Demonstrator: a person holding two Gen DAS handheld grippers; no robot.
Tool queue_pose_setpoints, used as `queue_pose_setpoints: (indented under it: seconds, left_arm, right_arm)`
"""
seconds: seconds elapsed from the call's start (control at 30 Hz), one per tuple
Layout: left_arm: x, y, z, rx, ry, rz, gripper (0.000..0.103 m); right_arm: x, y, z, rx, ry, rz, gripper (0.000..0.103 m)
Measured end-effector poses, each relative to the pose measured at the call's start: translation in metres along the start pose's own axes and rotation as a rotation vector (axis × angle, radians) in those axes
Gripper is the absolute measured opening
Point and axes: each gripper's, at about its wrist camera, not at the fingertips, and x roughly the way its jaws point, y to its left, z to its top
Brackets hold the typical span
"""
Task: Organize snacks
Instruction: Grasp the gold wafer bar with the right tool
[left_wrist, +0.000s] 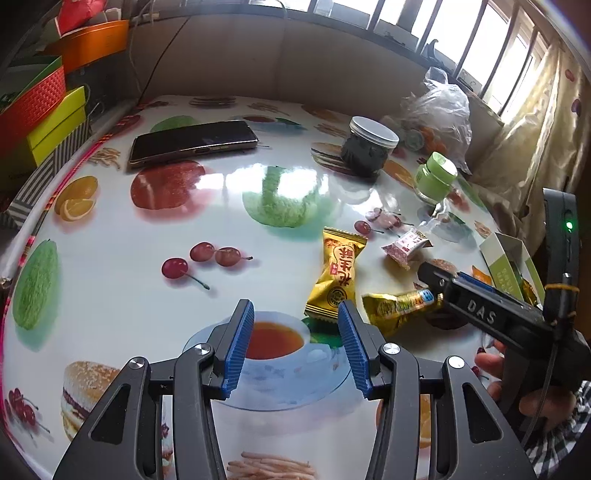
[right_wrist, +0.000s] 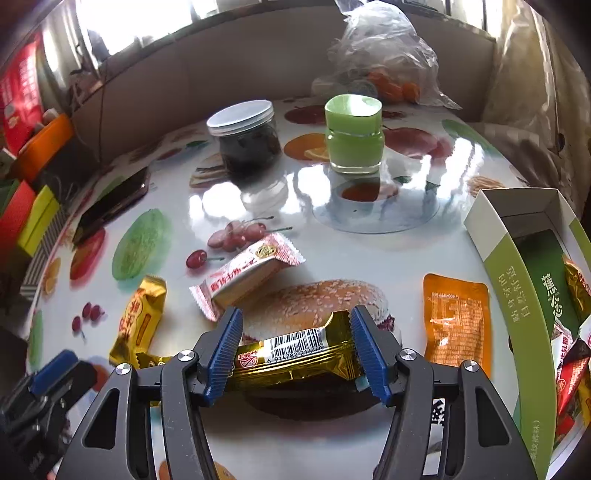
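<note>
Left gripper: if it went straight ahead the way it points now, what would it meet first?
The left gripper is open, with only bare tablecloth between its fingers. The gold-wrapped snack sits just right of that line, near the right fingertip, so it might be brushed. Farther on, the way looks free; depth is unclear.

Black tool (left_wrist: 296, 334), blue ribbed pads (left_wrist: 240, 343), silver screws, "DAS" marking.

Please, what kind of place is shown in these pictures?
Probably a home, at a dining or living-room table by a window. The table wears a glossy food-print cover, a smartphone lies on it, and beige curtains hang beside barred windows. Gift boxes are stacked alongside.
</note>
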Motion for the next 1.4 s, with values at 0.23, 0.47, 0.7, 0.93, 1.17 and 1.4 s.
queue_pose_setpoints:
  seconds: [0.23, 0.47, 0.7, 0.93, 1.17, 1.4]
  left_arm:
    - [0.003, 0.002, 0.003, 0.002, 0.008, -0.005, 0.049]
    - [0.005, 0.001, 0.002, 0.002, 0.018, -0.019, 0.049]
    - [0.008, 0.002, 0.003, 0.004, 0.02, -0.013, 0.049]
    - [0.013, -0.004, 0.009, 0.03, 0.032, -0.038, 0.049]
    - [0.028, -0.014, 0.013, 0.044, 0.069, -0.072, 0.049]
    - [0.041, -0.022, 0.02, 0.062, 0.079, -0.045, 0.049]
  right_arm:
    - [-0.013, -0.014, -0.017, -0.034, -0.011, 0.012, 0.061]
    - [-0.015, -0.023, -0.019, -0.109, 0.014, -0.071, 0.062]
    - [-0.035, -0.021, -0.026, -0.186, 0.009, 0.056, 0.062]
    - [-0.04, -0.003, -0.035, -0.315, -0.004, 0.258, 0.062]
    - [-0.025, 0.016, -0.042, -0.44, 0.043, 0.217, 0.062]
    - [-0.021, 0.017, -0.039, -0.408, 0.032, 0.146, 0.06]
